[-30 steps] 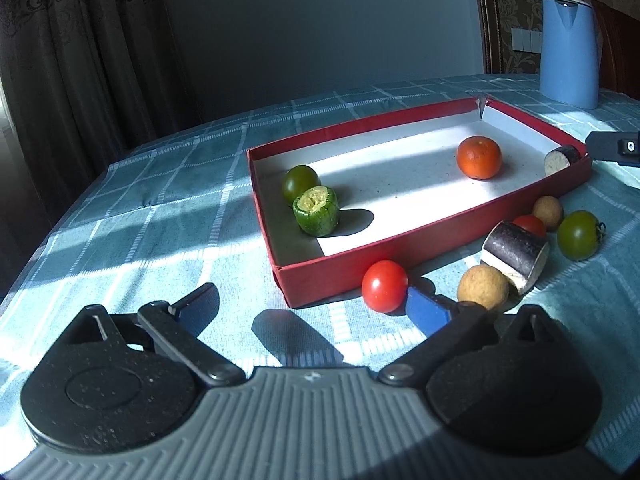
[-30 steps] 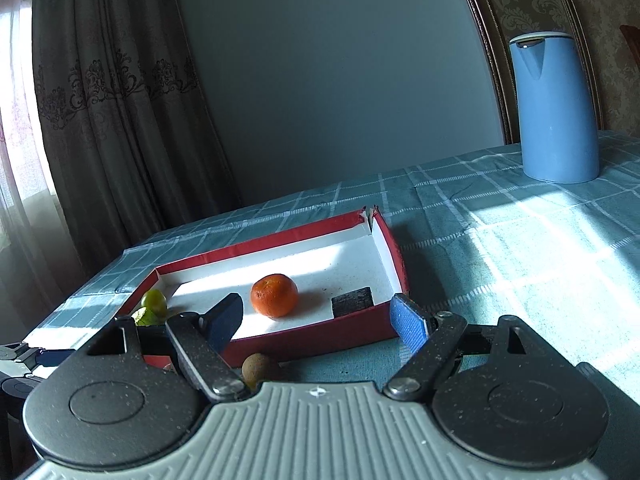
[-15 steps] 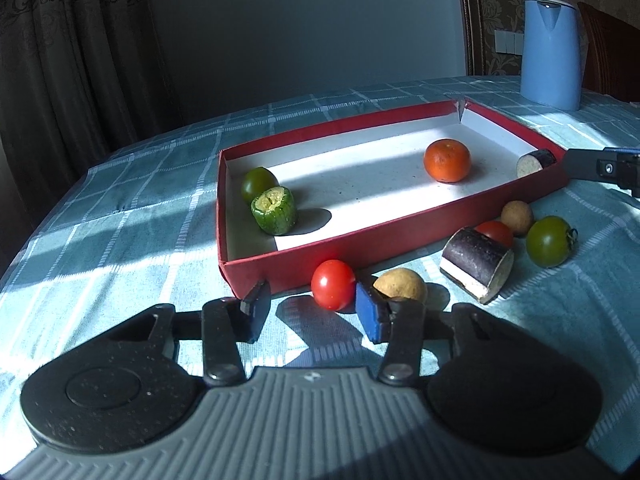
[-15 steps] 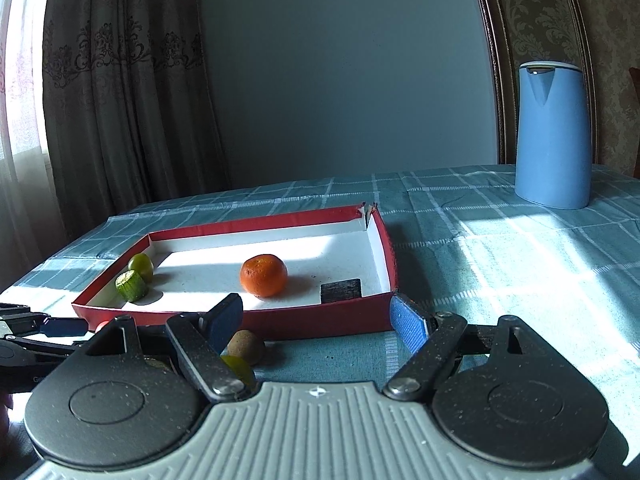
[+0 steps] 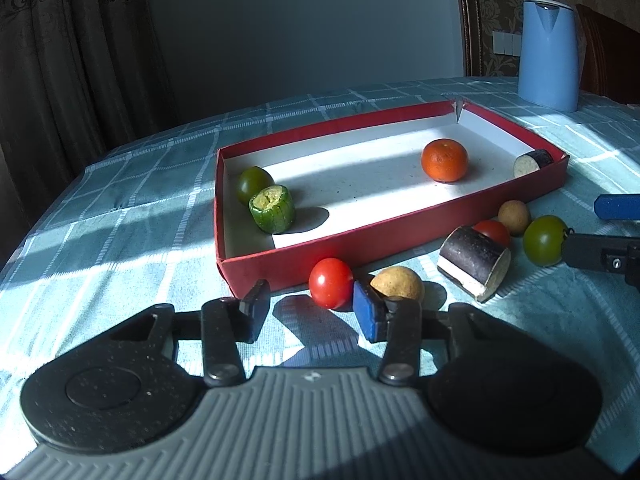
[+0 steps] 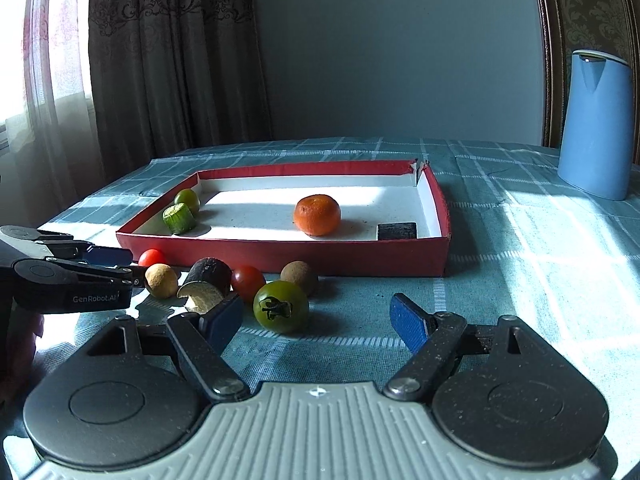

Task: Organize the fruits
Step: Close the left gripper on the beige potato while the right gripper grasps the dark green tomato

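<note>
Two handheld tools reach for loose produce beside a shallow red cardboard tray (image 5: 400, 236) on a checked teal surface (image 5: 120, 240).

The left tool (image 5: 308, 310) is open but narrowed, its jaws bracketing a small red tomato (image 5: 331, 282) by the tray's near left corner, probably to lift it in. The right tool (image 6: 316, 322) gapes wide before a green tomato (image 6: 281, 306) at the tray's near edge. Already inside the tray: an orange mandarin (image 5: 444, 159), a cut green cucumber piece (image 5: 272, 209) and another green tomato (image 5: 254, 184).
</note>
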A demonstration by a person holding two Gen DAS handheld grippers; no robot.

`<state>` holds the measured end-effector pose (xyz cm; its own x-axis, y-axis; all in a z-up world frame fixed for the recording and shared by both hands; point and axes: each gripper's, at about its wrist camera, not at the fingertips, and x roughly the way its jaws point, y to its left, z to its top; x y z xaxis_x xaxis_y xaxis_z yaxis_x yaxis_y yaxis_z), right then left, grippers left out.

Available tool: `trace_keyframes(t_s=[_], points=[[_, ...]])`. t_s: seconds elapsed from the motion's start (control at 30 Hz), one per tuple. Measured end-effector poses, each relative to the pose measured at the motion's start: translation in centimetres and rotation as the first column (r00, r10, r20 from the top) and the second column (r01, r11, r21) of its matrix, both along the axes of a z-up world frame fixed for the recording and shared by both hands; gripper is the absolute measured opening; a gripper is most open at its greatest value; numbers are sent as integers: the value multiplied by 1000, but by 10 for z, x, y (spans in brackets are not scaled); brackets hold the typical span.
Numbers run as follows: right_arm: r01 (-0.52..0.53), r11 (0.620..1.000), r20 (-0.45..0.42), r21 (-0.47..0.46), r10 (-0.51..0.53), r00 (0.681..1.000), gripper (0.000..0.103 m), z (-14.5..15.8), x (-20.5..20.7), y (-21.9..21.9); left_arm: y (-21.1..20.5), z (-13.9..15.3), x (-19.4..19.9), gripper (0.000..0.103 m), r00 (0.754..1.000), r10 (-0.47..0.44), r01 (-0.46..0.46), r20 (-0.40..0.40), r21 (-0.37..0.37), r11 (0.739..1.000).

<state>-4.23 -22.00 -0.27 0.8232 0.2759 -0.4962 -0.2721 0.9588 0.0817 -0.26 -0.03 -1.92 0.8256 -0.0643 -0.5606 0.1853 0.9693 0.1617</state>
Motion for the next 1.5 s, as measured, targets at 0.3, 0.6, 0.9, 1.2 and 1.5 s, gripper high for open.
trace_keyframes(t_s=[0.3, 0.6, 0.9, 1.2, 1.5], points=[[-22, 1000, -93, -20, 20, 995, 64, -7, 18, 15, 0, 0, 0, 52, 1000, 24, -24, 5, 12, 1000], [-45, 998, -106, -34, 41, 994, 45, -8, 22, 22, 1, 0, 0, 52, 1000, 24, -24, 4, 12, 1000], [-41, 999, -108, 13, 42, 993, 33, -7, 22, 18, 1, 0, 0, 55, 999, 32, -32, 7, 19, 999], [-37, 999, -106, 13, 39, 994, 33, -8, 21, 18, 0, 0, 0, 55, 1000, 30, -30, 10, 26, 999], [-31, 999, -102, 21, 33, 994, 33, -8, 20, 16, -3, -1, -2, 42, 1000, -2, 2, 11, 26, 1000]])
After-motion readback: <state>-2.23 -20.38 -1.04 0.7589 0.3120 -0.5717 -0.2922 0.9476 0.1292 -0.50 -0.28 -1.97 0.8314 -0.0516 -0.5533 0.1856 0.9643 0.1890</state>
